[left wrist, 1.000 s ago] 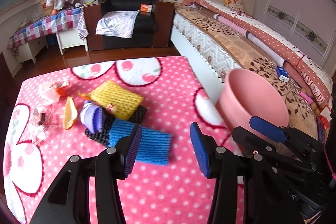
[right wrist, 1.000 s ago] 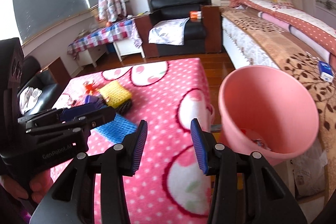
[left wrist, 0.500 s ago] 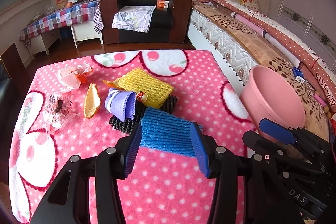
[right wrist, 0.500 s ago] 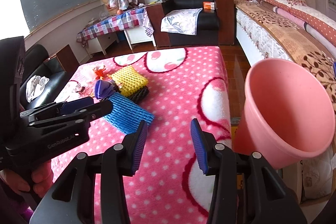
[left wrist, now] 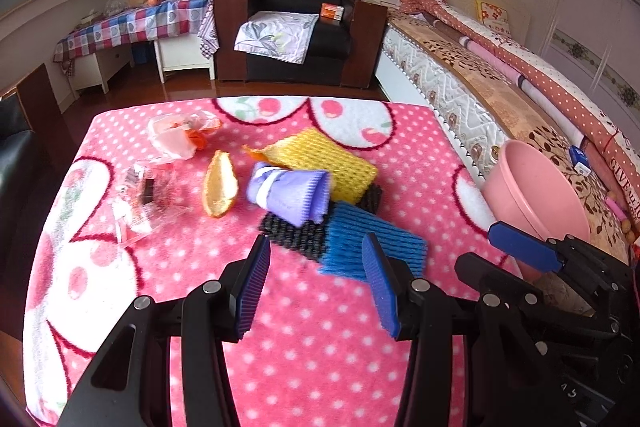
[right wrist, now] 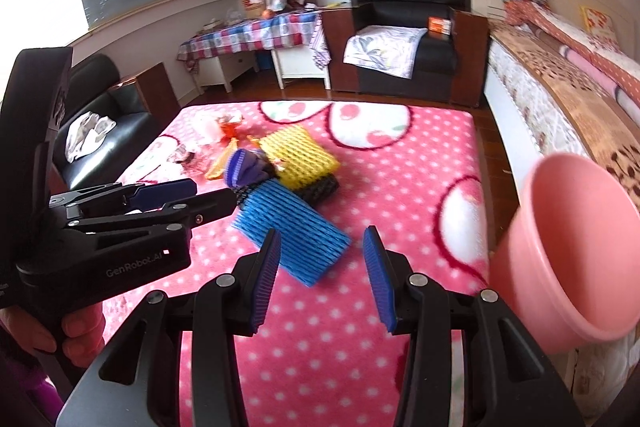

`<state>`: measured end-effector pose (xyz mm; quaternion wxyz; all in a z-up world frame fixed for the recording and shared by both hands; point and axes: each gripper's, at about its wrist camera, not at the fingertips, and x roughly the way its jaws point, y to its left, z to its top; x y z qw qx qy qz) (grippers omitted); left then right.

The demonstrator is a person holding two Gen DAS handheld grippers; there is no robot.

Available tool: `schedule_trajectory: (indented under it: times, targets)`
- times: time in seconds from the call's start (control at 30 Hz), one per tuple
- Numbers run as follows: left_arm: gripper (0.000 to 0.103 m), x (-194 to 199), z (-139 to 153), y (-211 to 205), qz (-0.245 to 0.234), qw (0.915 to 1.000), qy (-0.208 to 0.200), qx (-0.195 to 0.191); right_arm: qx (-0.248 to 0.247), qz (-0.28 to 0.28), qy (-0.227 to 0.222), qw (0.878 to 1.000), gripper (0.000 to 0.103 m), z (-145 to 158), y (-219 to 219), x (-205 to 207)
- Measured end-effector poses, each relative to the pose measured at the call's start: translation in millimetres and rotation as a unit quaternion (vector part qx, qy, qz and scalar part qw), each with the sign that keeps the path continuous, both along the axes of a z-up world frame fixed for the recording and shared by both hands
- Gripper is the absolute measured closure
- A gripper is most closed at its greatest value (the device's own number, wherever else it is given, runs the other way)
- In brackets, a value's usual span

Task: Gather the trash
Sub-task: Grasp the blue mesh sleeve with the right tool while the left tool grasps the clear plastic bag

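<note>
Trash lies on a pink polka-dot table cover (left wrist: 320, 355): a blue foam net (left wrist: 372, 243) (right wrist: 290, 235), a black net (left wrist: 296, 233) under it, a yellow net (left wrist: 320, 163) (right wrist: 298, 155), a purple net (left wrist: 292, 191) (right wrist: 244, 167), an orange peel (left wrist: 219, 185) and clear wrappers (left wrist: 140, 203). My left gripper (left wrist: 316, 287) is open and empty, just short of the blue and black nets. My right gripper (right wrist: 324, 279) is open and empty, near the blue net's front corner. A pink bin (left wrist: 532, 191) (right wrist: 576, 259) stands at the table's right edge.
A bed (left wrist: 500, 75) runs along the right side behind the bin. A black armchair (left wrist: 296, 27) and a checked side table (left wrist: 132, 27) stand beyond the table. A dark sofa (right wrist: 100, 123) is at the left.
My left gripper has swung left: the blue net now lies toward its right finger rather than between both. My right gripper has moved left toward the trash; the bin has slid to the frame's right.
</note>
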<state>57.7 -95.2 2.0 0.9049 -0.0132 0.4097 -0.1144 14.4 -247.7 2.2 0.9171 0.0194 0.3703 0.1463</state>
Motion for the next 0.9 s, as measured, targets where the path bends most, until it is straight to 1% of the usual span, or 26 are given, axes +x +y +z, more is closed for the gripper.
schedule_trajectory:
  times: [0.2, 0.33, 0.5, 0.63, 0.77, 0.83, 0.9]
  targets:
    - [0.056, 3.5, -6.2, 29.5, 0.040, 0.9992, 0.008, 0.002, -0.013, 0.039, 0.008, 0.999, 0.059, -3.8, 20.2, 7.9]
    - [0.056, 8.4, -9.9, 46.0, 0.070, 0.9974, 0.012, 0.001, -0.033, 0.060, 0.021, 0.997, 0.059, -11.2, 34.1, 14.2]
    - [0.056, 15.9, -12.6, 63.6, 0.099, 0.9949, 0.015, 0.005, -0.063, 0.066, 0.027, 0.995, 0.059, -17.3, 46.7, 20.9]
    - [0.056, 19.1, -13.6, 78.3, 0.114, 0.9934, 0.017, 0.004, -0.075, 0.072, 0.036, 0.994, 0.059, -21.3, 54.0, 27.5]
    - [0.055, 17.5, -10.2, 96.0, 0.124, 0.9922, 0.011, -0.010, -0.087, 0.082, 0.042, 0.992, 0.059, -26.9, 62.4, 32.8]
    - [0.054, 15.9, -8.5, 104.6, 0.125, 0.9920, 0.005, -0.014, -0.095, 0.080, 0.044, 0.991, 0.059, -30.2, 65.5, 35.7]
    - [0.050, 13.2, -8.7, 111.2, 0.126, 0.9919, 0.001, -0.015, -0.102, 0.077, 0.049, 0.991, 0.059, -33.7, 67.5, 39.9]
